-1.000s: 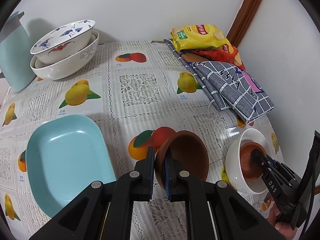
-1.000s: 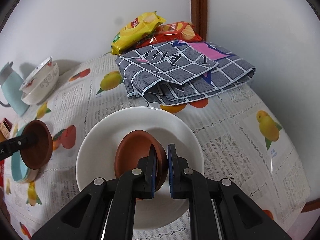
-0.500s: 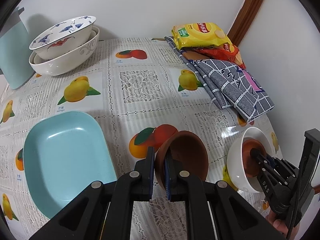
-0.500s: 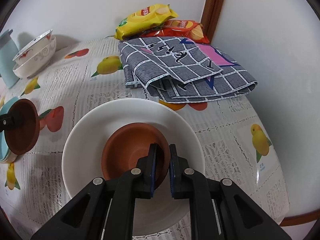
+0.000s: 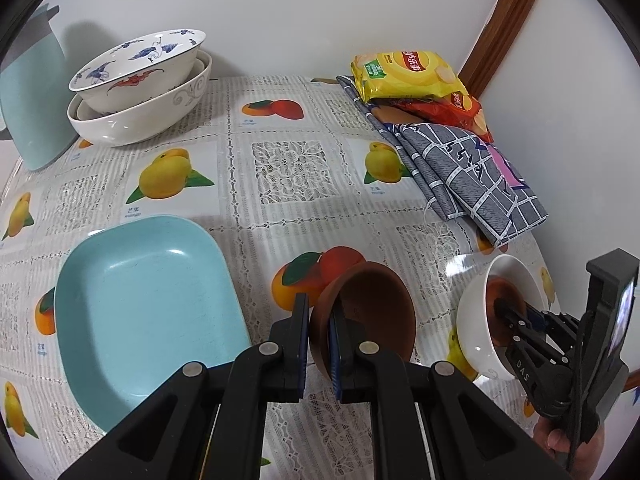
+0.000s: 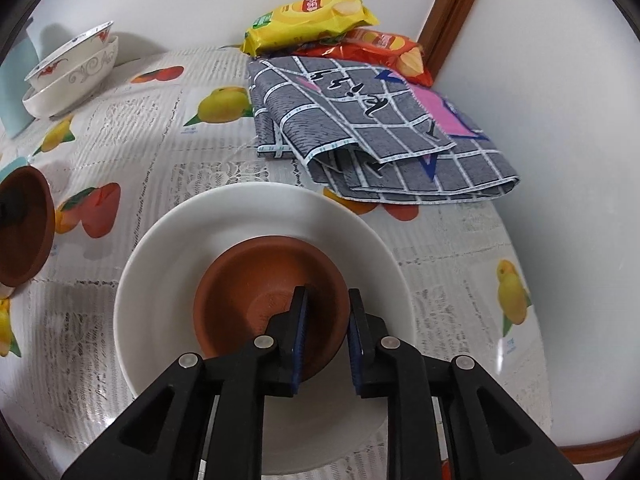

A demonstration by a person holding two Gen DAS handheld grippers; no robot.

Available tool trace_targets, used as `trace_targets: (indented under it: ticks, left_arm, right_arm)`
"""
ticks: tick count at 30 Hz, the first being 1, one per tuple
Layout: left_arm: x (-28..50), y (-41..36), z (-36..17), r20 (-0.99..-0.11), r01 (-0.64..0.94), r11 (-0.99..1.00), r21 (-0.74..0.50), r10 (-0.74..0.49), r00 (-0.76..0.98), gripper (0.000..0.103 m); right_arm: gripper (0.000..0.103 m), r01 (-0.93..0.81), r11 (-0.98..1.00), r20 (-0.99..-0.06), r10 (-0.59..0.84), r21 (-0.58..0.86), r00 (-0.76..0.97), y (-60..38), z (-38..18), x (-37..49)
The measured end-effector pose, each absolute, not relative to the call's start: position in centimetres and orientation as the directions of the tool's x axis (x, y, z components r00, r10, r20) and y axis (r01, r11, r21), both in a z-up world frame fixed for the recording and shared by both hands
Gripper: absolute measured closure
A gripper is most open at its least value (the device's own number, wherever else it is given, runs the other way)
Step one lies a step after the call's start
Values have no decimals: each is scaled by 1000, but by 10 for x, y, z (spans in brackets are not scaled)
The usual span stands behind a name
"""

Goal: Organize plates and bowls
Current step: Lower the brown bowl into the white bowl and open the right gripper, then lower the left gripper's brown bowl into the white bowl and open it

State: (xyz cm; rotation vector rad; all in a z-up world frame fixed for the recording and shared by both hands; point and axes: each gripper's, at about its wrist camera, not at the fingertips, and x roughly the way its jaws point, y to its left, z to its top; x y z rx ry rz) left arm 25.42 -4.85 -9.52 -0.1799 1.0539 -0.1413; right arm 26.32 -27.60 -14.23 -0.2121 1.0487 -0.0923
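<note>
My left gripper (image 5: 319, 330) is shut on the rim of a brown bowl (image 5: 372, 312), held tilted just above the table; that bowl also shows at the left edge of the right wrist view (image 6: 24, 232). My right gripper (image 6: 326, 312) has its jaws apart around the rim of a second brown bowl (image 6: 256, 304), which sits inside a white bowl (image 6: 160, 264). The white bowl (image 5: 472, 328) and the right gripper (image 5: 510, 314) show at the right of the left wrist view. A light blue rectangular plate (image 5: 140, 304) lies left of the left gripper.
Two stacked patterned bowls (image 5: 140, 80) stand at the back left beside a light blue jug (image 5: 32, 96). A folded grey checked cloth (image 6: 376, 128) and snack bags (image 6: 312, 16) lie at the back right by the wall. The table edge is close on the right.
My right gripper has opened its jaws, letting go of the brown bowl in the white bowl. The left gripper still holds its bowl in about the same place.
</note>
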Motion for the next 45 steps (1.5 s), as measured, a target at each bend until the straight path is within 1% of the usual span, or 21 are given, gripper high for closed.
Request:
trace_targets:
  ticks: [4, 13, 17, 18, 24, 28, 30, 32, 39, 45]
  left_arm:
    - [251, -47, -93, -848, 34, 975, -218, -207, 488, 94]
    - [244, -41, -88, -844, 27, 975, -219, -203, 496, 94]
    - [239, -40, -85, -843, 30, 976, -217, -202, 499, 94]
    - [237, -40, -84, -842, 32, 976, -216, -202, 501, 94]
    - [228, -43, -77, -837, 39, 977, -208, -198, 511, 94]
    - [222, -49, -73, -834, 44, 979, -201, -195, 517, 94]
    - [220, -53, -70, -832, 50, 979, -197, -194, 520, 94]
    - [218, -58, -69, -831, 55, 979, -195, -195, 521, 94]
    - [210, -77, -63, -830, 79, 981, -176, -191, 525, 94]
    - [210, -106, -60, -827, 119, 978, -168, -206, 524, 94]
  right_arm:
    - [82, -36, 987, -873, -121, -156, 472, -277, -144, 266]
    - [79, -48, 987, -875, -114, -154, 471, -275, -146, 265]
    - [73, -46, 983, -865, -132, -175, 485, -275, -145, 264]
    - [72, -48, 984, -864, -126, -170, 487, -275, -145, 264]
    - [60, -42, 987, -837, -106, -152, 537, -278, -137, 255]
    - [53, -52, 994, -837, -53, -97, 545, -282, -132, 248]
    - [51, -61, 993, -835, -52, -102, 547, -280, -132, 245]
    - [47, -72, 991, -831, -58, -117, 553, -276, -132, 241]
    - [47, -66, 994, -814, -34, -88, 579, -282, -123, 225]
    - [47, -35, 998, -758, -20, -56, 652, -303, -96, 198]
